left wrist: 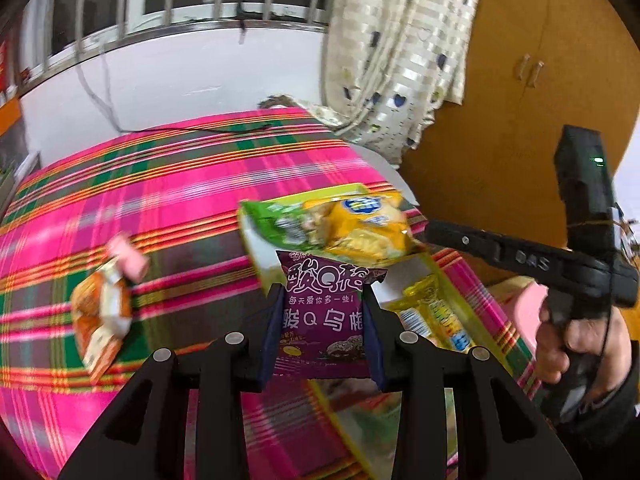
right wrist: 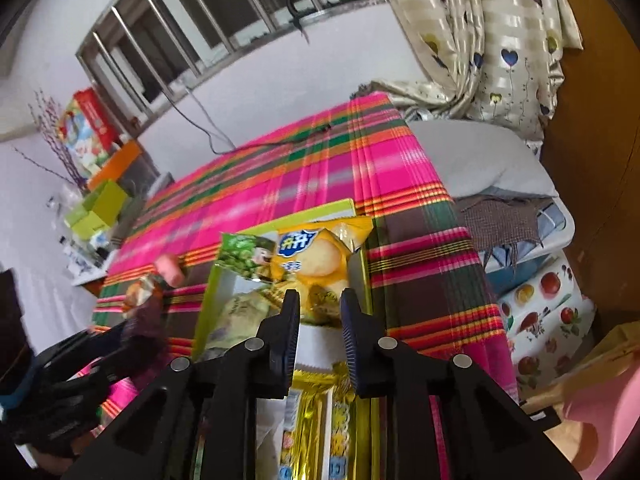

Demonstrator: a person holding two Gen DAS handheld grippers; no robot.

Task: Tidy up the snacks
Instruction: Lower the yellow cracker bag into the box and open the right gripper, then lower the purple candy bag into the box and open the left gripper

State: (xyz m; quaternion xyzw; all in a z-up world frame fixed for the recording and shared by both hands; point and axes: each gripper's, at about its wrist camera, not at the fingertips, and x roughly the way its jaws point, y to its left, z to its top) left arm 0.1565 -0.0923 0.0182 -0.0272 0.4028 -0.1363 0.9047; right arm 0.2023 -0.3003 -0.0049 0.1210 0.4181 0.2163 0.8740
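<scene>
A purple snack packet (left wrist: 324,312) is clamped in the left tool (left wrist: 323,312) just beside the green tray (left wrist: 256,248). The right tool (right wrist: 320,312) is closed empty above it. Placement inside the tray is judged next.

A bed covered with a pink, green and orange plaid sheet (left wrist: 192,184) carries everything. On it lies a shallow yellow-green box (right wrist: 356,268) with snack packets inside. Apart from the box, an orange-and-white snack packet (left wrist: 102,316) and a small pink packet (left wrist: 130,258) lie on the sheet, close together.
</scene>
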